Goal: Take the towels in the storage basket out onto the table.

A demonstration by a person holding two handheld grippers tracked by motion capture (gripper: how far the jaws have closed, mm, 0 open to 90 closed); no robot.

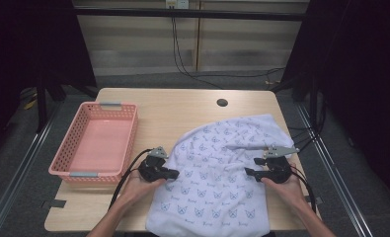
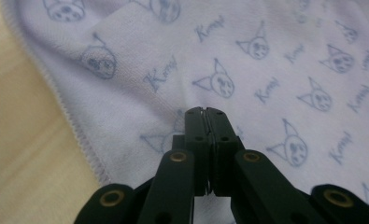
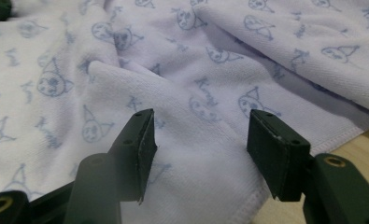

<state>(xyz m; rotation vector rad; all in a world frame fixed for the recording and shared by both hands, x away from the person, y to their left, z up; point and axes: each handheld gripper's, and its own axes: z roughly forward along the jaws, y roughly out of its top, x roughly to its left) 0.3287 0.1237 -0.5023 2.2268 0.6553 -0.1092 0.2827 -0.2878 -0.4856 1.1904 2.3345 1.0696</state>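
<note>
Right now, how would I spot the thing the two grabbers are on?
Look at the wooden table. Right of the pink basket lies a crumpled towel. It is white, printed with little blue cat faces, the only soft thing there.

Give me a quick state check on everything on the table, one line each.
Towel: spread rumpled, near edge hanging over the table's front.
Left tool: shut, over the towel's left edge.
Right tool: open, a towel fold between its jaws, not pinched.
Pink basket: upright, empty.
</note>
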